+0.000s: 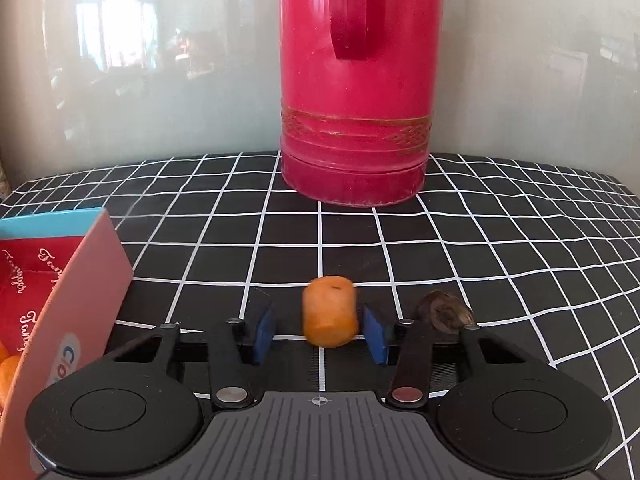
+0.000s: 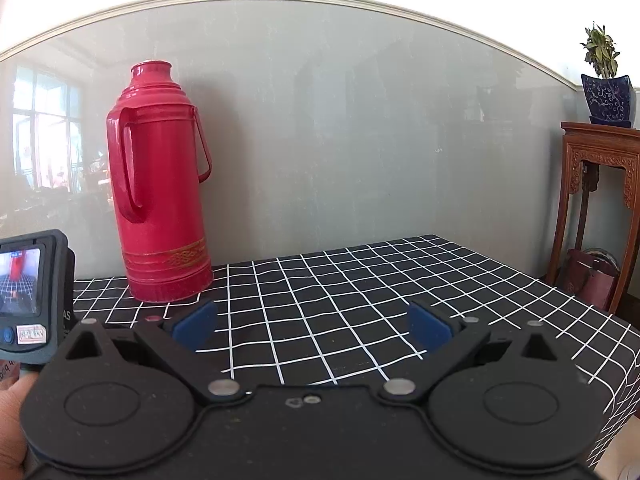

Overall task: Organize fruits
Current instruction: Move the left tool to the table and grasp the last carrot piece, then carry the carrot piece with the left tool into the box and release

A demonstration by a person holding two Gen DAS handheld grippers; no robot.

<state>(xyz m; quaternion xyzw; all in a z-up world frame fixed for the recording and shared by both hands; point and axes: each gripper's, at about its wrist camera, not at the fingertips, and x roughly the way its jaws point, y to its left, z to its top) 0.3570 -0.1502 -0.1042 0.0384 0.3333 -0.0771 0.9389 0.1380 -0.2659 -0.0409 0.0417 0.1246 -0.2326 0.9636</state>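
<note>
On the black checked tablecloth, before a red thermos and beside a red box, my left gripper brackets a small orange fruit, pads not yet pressing. My right gripper gapes wide, empty.
</note>
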